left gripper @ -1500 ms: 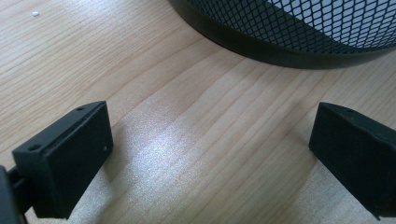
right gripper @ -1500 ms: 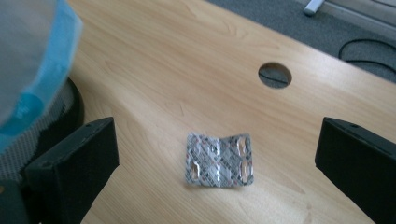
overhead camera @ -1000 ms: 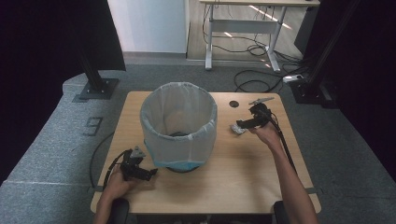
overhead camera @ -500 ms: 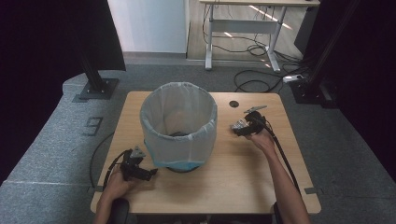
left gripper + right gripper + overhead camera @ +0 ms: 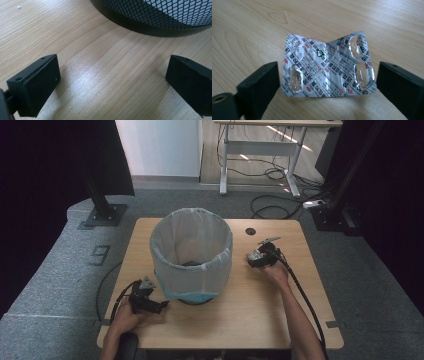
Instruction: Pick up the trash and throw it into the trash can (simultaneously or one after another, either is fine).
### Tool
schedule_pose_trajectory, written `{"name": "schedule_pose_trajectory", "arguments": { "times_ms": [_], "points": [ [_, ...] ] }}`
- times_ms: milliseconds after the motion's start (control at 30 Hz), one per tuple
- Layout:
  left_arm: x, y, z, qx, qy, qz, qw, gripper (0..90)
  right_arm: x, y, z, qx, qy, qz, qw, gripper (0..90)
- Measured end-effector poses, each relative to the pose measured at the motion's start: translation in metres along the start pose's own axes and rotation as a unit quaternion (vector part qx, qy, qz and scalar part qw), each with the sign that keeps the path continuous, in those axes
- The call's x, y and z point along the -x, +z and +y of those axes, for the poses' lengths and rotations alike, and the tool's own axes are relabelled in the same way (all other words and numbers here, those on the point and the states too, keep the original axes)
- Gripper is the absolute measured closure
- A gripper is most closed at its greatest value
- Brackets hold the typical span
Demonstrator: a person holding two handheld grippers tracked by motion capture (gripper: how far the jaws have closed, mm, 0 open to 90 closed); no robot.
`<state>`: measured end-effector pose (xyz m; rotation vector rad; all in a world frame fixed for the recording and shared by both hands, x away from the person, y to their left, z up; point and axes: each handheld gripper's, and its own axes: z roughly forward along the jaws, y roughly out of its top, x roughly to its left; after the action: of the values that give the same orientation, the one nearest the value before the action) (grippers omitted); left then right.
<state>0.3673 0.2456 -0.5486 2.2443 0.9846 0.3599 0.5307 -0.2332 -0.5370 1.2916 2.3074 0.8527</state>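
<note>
A silver blister pack [image 5: 327, 72], creased down its middle and with several pockets pressed out, lies on the wooden table [image 5: 250, 320]. My right gripper [image 5: 328, 82] is open, one jaw close to each side edge of the pack. In the high view, the right gripper [image 5: 254, 258] sits just right of a mesh waste basket [image 5: 191, 252] lined with a pale bag. My left gripper [image 5: 161, 306] rests at the front left, open with only bare wood between its jaws [image 5: 112, 75]. The basket's black base [image 5: 155, 27] is just ahead of it.
A round cable hole [image 5: 250, 230] sits in the table behind the right gripper. Beyond the table are a black stand base [image 5: 105, 215], a desk frame [image 5: 260, 150] and cables [image 5: 272, 210] on the grey floor.
My right gripper has slid a little left and toward the person, closing in on the blister pack. The left gripper has stayed put.
</note>
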Motion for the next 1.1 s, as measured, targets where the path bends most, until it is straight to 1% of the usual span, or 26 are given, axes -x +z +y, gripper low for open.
{"name": "schedule_pose_trajectory", "arguments": {
  "times_ms": [67, 100, 133, 200, 333, 367, 400, 600, 633, 800, 833, 1033, 1100],
  "points": [
    [0.000, 0.000, 0.000, 0.000, 0.000, 0.000, 1.0000, 0.0, 0.000, 0.001, 0.000, 0.001, -0.002, -0.003, 1.0000, 8.1],
    [0.000, 0.000, 0.000, 0.000, 0.000, 0.000, 1.0000, 0.0, -0.001, 0.002, -0.001, 0.004, -0.001, -0.002, 1.0000, 13.4],
    [0.000, 0.000, 0.000, 0.000, 0.000, 0.000, 1.0000, 0.0, -0.001, 0.002, -0.001, 0.004, -0.001, -0.002, 1.0000, 13.4],
    [0.000, 0.000, 0.000, 0.000, 0.000, 0.000, 1.0000, 0.0, -0.002, 0.003, -0.001, 0.005, -0.008, -0.001, 1.0000, 19.7],
    [0.000, 0.000, 0.000, 0.000, 0.000, 0.000, 1.0000, 0.0, -0.004, 0.002, 0.000, 0.007, -0.016, -0.003, 0.9998, 22.5],
    [0.000, 0.000, 0.000, 0.000, 0.000, 0.000, 1.0000, 0.0, -0.004, 0.000, 0.001, 0.009, -0.019, -0.004, 0.9998, 25.2],
    [0.000, 0.000, 0.000, 0.000, 0.000, 0.000, 1.0000, 0.0, -0.005, -0.001, 0.001, 0.009, -0.019, -0.002, 0.9998, 25.9],
    [0.000, 0.000, 0.000, 0.000, 0.000, 0.000, 1.0000, 0.0, -0.005, -0.003, 0.000, 0.007, -0.018, 0.003, 0.9998, 26.9],
    [0.000, 0.000, 0.000, 0.000, 0.000, 0.000, 1.0000, 0.0, -0.005, -0.005, 0.000, 0.005, -0.016, 0.007, 0.9998, 27.3],
    [0.000, 0.000, 0.000, 0.000, 0.000, 0.000, 1.0000, 0.0, -0.006, -0.011, 0.001, 0.012, -0.015, 0.011, 0.9998, 27.4],
    [0.000, 0.000, 0.000, 0.000, 0.000, 0.000, 1.0000, 0.0, -0.007, -0.015, 0.003, 0.012, -0.013, 0.016, 0.9997, 27.4],
    [0.000, 0.000, 0.000, 0.000, 0.000, 0.000, 1.0000, 0.0, -0.010, -0.025, 0.005, 0.013, -0.018, 0.024, 0.9995, 27.4],
    [0.000, 0.000, 0.000, 0.000, 0.000, 0.000, 1.0000, 0.0, -0.011, -0.031, 0.007, 0.012, -0.018, 0.032, 0.9992, 27.4]
  ]
}}
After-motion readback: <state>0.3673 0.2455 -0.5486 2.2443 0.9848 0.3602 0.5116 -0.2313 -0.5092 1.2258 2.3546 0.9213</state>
